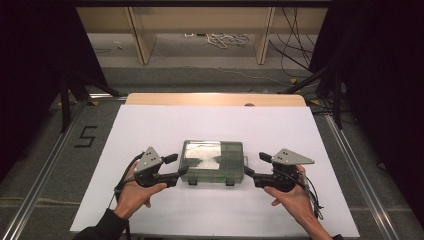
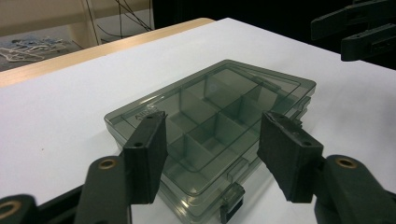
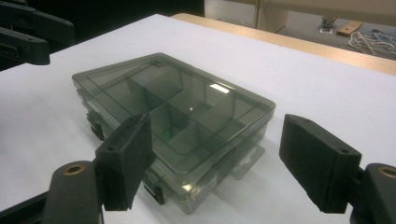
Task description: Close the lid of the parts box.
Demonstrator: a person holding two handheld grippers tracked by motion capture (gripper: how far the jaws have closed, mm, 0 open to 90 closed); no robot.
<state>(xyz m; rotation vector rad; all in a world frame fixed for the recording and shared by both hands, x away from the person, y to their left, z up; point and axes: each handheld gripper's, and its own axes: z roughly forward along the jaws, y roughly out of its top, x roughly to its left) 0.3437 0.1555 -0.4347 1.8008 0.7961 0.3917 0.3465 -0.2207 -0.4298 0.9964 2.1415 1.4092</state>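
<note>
Beside the box (image 1: 214,162), open tools

The compartment box (image 1: 213,162) is smoky, see-through plastic with a smooth, glossy lid that catches glare. The table top (image 1: 150,130) carries a matt white, paper-like sheet; its far edge (image 1: 215,99) shows light wood. The left gripper (image 1: 179,165) and right gripper (image 1: 256,164) have matt black plastic jaws with brass-coloured rivets, each topped by 1 dull grey metal plate.
</note>
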